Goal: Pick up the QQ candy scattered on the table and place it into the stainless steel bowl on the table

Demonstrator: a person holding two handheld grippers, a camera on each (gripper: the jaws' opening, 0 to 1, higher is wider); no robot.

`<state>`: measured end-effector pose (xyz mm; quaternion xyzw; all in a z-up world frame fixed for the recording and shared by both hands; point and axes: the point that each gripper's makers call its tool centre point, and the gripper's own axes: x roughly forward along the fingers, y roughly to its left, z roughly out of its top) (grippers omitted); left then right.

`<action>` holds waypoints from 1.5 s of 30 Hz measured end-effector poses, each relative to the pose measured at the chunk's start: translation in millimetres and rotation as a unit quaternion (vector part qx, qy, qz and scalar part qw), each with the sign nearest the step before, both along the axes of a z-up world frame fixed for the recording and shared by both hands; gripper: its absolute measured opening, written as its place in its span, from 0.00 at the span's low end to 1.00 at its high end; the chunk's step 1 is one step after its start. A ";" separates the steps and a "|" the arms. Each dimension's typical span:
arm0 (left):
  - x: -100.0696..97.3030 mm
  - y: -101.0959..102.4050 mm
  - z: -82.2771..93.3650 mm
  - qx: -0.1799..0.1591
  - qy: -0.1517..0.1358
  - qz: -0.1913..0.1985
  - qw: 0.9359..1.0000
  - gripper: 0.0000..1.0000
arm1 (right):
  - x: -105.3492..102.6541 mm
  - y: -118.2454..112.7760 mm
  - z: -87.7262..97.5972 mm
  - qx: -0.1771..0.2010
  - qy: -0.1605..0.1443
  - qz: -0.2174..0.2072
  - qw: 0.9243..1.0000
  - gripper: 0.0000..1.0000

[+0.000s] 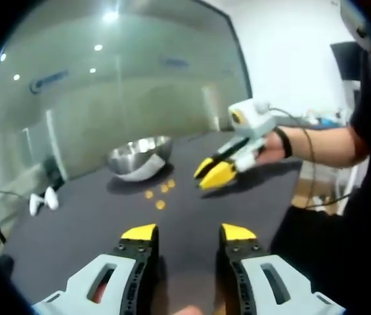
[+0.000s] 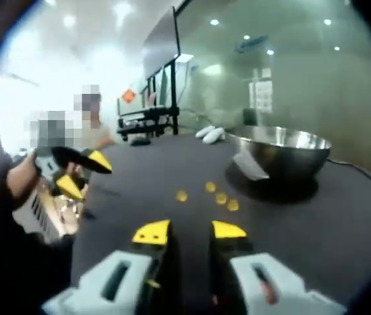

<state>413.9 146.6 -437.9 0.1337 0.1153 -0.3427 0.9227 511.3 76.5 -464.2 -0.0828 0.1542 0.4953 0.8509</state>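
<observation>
We are working over a dark counter [image 1: 238, 216] that is stretching out in front of a glass wall [image 1: 126, 85]. A steel bowl [image 1: 139, 156] is sitting upright on the counter toward its far side, and in the right gripper view the bowl [image 2: 283, 152] is standing just beyond the sweets. We are holding the left gripper [image 1: 188, 231] above the counter with its fingers parted and nothing between them. The right gripper [image 2: 188, 231] is likewise hovering with its fingers apart and empty. Four small yellow candies [image 1: 161, 193] are lying loose on the counter just in front of the bowl, close together [image 2: 215, 194].
</observation>
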 end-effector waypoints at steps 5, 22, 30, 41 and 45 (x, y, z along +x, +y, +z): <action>-2.0 -2.2 2.1 -0.005 -0.003 -0.004 1.000 0.38 | 7.3 28.3 -9.8 -0.017 -0.004 0.020 1.000 0.23; -4.6 2.0 2.9 -0.019 0.003 -0.002 1.000 0.38 | 21.2 67.7 -16.2 -0.024 -0.019 0.036 0.999 0.12; -3.6 0.6 0.8 -0.017 0.006 -0.003 1.000 0.38 | 21.4 68.4 -16.7 -0.019 -0.020 0.035 0.999 0.10; -3.7 0.9 2.8 -0.014 0.002 -0.005 1.000 0.38 | 21.5 61.9 -2.0 0.012 -0.019 0.012 1.000 0.10; -4.3 0.3 4.6 -0.016 0.001 -0.006 1.000 0.38 | 24.2 55.8 17.8 0.028 -0.033 0.000 0.999 0.10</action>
